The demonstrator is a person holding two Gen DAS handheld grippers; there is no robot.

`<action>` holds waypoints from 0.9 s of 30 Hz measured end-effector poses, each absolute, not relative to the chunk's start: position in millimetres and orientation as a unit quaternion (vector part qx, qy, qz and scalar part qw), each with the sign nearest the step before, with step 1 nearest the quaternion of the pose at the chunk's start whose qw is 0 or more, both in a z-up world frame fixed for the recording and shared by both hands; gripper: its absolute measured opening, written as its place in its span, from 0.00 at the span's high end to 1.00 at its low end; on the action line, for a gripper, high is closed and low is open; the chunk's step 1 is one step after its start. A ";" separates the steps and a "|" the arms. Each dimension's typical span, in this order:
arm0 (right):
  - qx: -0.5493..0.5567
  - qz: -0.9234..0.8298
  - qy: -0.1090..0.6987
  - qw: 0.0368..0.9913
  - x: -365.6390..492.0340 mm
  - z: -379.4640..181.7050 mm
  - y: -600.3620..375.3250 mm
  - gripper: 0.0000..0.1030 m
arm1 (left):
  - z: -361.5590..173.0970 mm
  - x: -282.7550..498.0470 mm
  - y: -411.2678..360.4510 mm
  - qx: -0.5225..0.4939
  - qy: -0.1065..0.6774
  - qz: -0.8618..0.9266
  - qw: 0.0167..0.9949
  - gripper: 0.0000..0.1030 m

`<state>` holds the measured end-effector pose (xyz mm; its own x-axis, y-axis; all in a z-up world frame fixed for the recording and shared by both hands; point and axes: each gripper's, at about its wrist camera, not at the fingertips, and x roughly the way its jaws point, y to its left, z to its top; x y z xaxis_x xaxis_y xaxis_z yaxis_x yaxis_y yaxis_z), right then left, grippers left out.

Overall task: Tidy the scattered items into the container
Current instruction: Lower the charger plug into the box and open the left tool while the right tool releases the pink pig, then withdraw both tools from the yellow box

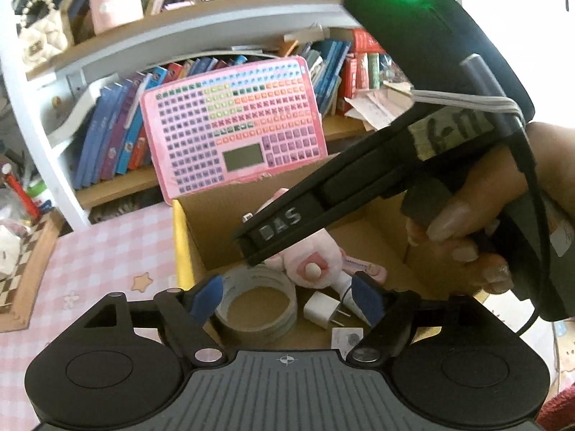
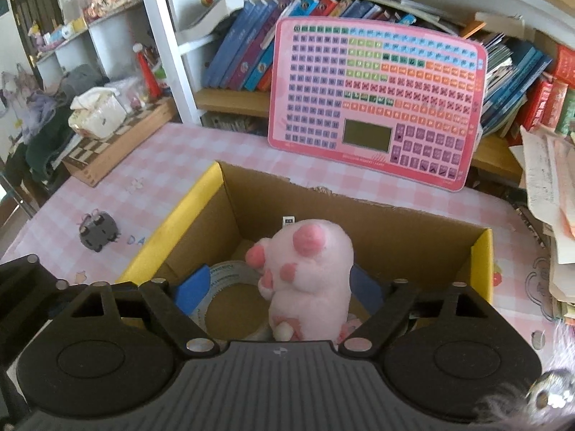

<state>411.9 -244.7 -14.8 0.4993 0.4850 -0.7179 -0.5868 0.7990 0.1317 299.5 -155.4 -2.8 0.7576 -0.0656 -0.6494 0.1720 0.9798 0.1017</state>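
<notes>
my left gripper (image 1: 287, 300) hangs over the near end of the box (image 1: 183, 248), its blue fingers (image 1: 206, 298) spread wide with nothing pinched; the tape roll (image 1: 257, 305), a white charger (image 1: 321, 310) and a small tube (image 1: 345, 287) lie on the box floor just below them. a little farther in, the pink plush (image 1: 316, 262) lies in the box, partly behind my right gripper (image 1: 287, 230), which crosses that view from the right with a hand (image 1: 478, 215) on its handle.

from the right wrist, the right gripper (image 2: 284, 287) also has its fingers (image 2: 192, 289) spread, and the plush (image 2: 309, 269) stands between them, leaning on the tape roll (image 2: 230, 287); i cannot tell whether the right finger touches it. the box (image 2: 169, 237) has yellow edges and brown walls.

left of the box, a small grey toy (image 2: 97, 233) sits alone on the pink checked desk (image 2: 161, 158), still outside. behind the box a pink keyboard toy (image 2: 377, 100) leans upright against a bookshelf (image 2: 230, 100) full of books, and a chessboard box (image 2: 107, 151) sits at the far left.
</notes>
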 end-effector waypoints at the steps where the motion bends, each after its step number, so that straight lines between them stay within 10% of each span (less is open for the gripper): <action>1: -0.064 0.309 0.389 0.866 409.3 -12.2 -246.3 0.18 | -0.6 295.6 -154.0 0.076 0.340 -0.062 0.935 0.21; 27: -0.036 0.186 0.353 0.916 286.9 10.9 -286.3 0.17 | 20.4 189.4 -98.4 0.034 0.302 -0.066 0.950 0.19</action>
